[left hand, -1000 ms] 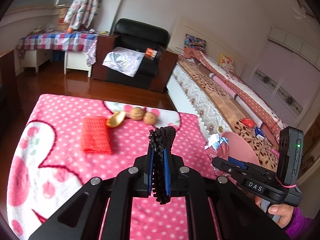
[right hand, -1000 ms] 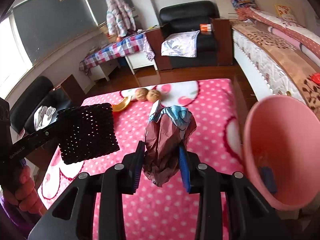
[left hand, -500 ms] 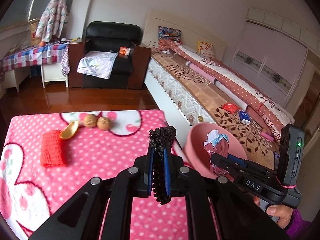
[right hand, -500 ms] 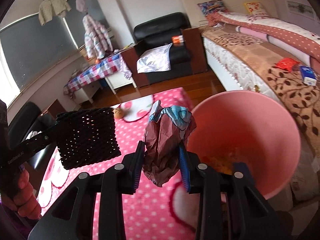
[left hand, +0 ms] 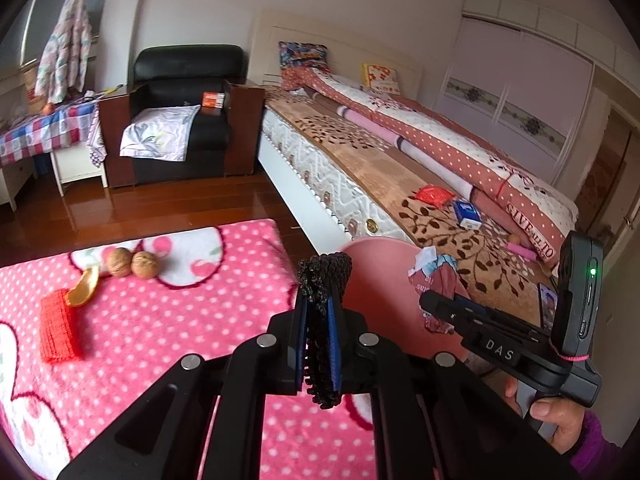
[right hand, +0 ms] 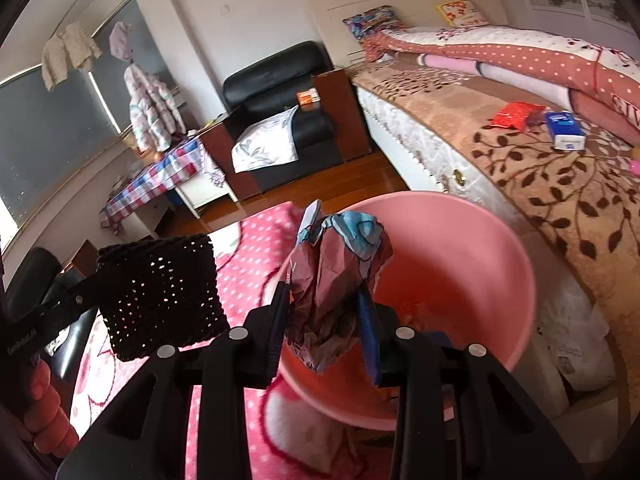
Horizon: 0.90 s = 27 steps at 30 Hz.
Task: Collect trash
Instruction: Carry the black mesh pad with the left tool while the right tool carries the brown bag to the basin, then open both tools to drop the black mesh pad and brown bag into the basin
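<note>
We are gripping a crumpled wrapper in our right gripper jaws, holding it over the pink bin. Our left gripper jaws are clamping a black mesh pad beside the worktop.

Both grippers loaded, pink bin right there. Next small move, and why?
Probably open the right gripper: it is shut on the crumpled wrapper, which already hangs over the mouth of the pink bin, so it should drop in. The left gripper, holding the black mesh pad, looks short of the rim.
</note>
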Motion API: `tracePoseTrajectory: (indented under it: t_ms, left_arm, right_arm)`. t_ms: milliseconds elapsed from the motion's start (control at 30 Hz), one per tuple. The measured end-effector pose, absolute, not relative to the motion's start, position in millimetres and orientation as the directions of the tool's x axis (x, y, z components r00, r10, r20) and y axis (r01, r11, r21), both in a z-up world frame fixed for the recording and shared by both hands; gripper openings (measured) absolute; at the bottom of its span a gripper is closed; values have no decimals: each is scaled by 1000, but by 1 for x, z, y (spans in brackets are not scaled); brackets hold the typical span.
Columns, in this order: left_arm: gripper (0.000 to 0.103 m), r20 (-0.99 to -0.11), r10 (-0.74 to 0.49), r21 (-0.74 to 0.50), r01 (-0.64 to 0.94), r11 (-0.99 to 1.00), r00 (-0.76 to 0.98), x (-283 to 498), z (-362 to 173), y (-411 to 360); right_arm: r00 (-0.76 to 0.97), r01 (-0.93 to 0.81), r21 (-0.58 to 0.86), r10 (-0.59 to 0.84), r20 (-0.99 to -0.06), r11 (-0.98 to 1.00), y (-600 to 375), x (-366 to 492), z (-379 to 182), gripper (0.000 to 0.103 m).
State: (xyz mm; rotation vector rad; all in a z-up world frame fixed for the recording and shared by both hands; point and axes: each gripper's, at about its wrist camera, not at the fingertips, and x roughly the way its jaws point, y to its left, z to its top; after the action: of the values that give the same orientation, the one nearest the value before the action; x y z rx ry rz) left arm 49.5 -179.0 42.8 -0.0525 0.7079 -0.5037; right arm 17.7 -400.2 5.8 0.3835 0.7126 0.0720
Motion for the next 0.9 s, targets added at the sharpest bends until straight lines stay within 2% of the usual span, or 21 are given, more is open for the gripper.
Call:
tracePoseTrajectory:
  t_ms: [900]
  left_arm:
    - [8, -683, -473, -180, 499, 848, 557, 76, 11, -253]
  right_arm:
    - [740, 173, 365, 124, -661, 915, -440, 22, -17, 34]
